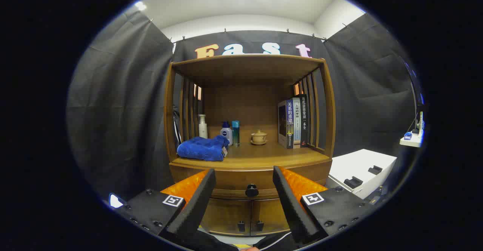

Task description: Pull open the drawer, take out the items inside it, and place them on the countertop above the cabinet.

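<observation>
Drawer (251, 186): brown wood, closed, round black knob (251, 190) in middle.
Fingers (244, 175): spread apart, empty, knob beyond them.

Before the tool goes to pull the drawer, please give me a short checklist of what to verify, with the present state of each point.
1. Tool open wide enough for the drawer knob: ok, fingers spread with nothing between them.
2. Knob lined up between the fingers: ok, it sits beyond them, roughly centred.
3. Drawer closed: ok, front is flush.
4. Countertop has free space: ok, bare wood beside the blue towel and the teacup.
5. Drawer contents: cannot tell.
</observation>
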A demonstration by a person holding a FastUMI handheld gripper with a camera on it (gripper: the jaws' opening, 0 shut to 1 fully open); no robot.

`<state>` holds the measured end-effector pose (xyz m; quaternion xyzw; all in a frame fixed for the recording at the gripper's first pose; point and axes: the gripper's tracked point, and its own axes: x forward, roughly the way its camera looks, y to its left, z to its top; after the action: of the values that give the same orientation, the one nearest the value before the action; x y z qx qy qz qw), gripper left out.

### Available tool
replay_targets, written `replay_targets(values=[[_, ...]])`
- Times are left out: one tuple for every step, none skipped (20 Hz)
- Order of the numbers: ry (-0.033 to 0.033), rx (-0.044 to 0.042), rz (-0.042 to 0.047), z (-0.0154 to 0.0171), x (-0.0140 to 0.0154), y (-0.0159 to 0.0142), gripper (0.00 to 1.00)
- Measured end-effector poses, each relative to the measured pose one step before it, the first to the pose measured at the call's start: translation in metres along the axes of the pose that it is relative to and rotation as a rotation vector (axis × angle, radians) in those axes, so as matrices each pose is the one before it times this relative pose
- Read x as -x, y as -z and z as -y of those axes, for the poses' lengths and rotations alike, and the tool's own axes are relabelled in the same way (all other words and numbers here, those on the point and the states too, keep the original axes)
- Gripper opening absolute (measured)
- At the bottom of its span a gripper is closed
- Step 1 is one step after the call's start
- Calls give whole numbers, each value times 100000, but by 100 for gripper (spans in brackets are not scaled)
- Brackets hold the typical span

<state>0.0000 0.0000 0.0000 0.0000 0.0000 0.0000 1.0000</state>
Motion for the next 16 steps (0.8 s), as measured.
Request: replay_targets(values=[[-153, 398, 321, -21, 12, 47, 98], [-116, 138, 37, -5, 30, 114, 98], [-244, 11, 0, -9, 31, 57, 98], [113, -60, 131, 48, 110, -21, 98], [180, -149, 352, 83, 20, -115, 98], [-4, -102, 207, -109, -27, -82, 98], [64, -102, -158, 141, -140, 37, 98], [291, -180, -532, 137, -100, 164, 98], [172, -209, -328, 135, -3, 50, 98], [-31, -366, 38, -26, 79, -83, 98], [-341, -243, 294, -107, 76, -27, 98], [-216, 130, 137, -24, -63, 18, 98], [-88, 146, 105, -25, 20, -37, 98], [41, 194, 176, 42, 46, 34, 98], [13, 60, 118, 57, 3, -30, 98], [79, 4, 161, -24, -95, 48, 98]])
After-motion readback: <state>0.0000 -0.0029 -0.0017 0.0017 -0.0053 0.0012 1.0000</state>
